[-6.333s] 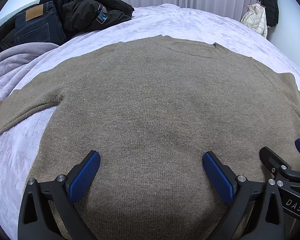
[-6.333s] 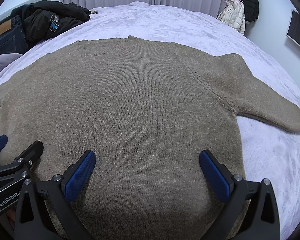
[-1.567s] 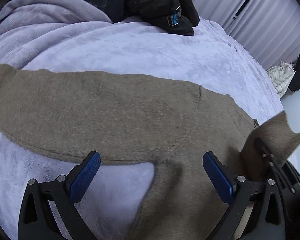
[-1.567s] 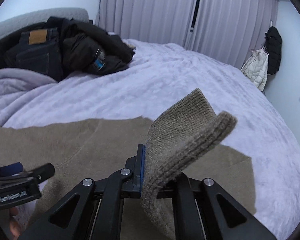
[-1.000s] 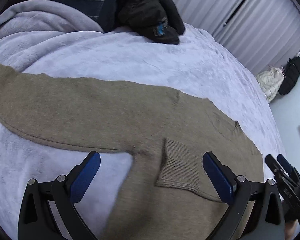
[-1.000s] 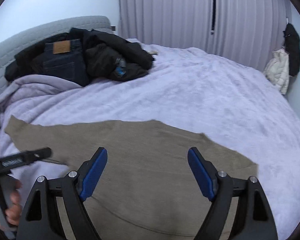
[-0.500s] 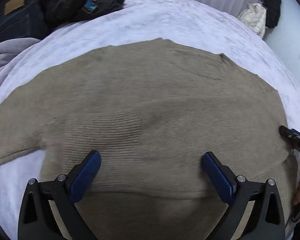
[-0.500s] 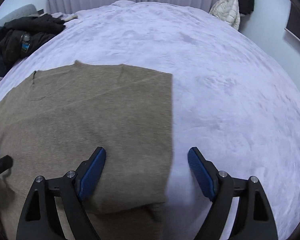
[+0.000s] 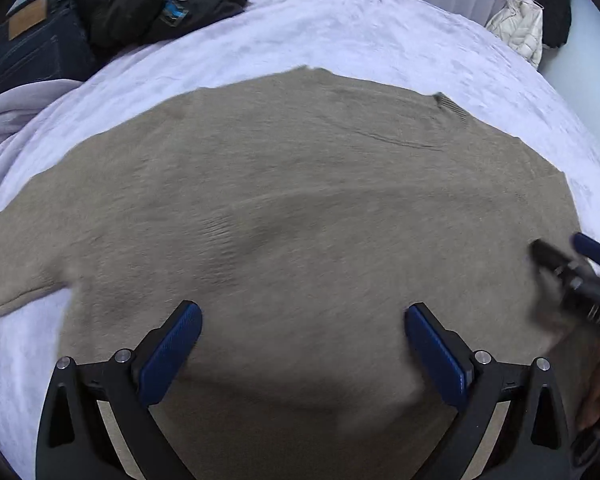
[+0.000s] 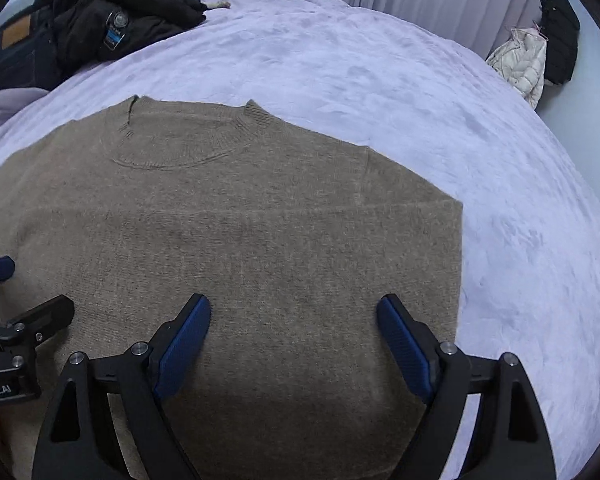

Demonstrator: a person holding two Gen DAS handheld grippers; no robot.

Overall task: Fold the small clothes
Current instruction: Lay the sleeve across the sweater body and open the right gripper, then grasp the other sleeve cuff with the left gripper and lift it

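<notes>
Sweater (image 9: pixel 300 208) lies flat beneath both wide-apart, empty tongs; its unfolded sleeve (image 9: pixel 16 276) extends beyond the left gripper (image 9: pixel 302 350), opposite the right gripper (image 10: pixel 294 340).

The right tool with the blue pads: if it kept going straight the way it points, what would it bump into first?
Most likely the brown sweater on the bed; the open right tool points down at its body.
</notes>
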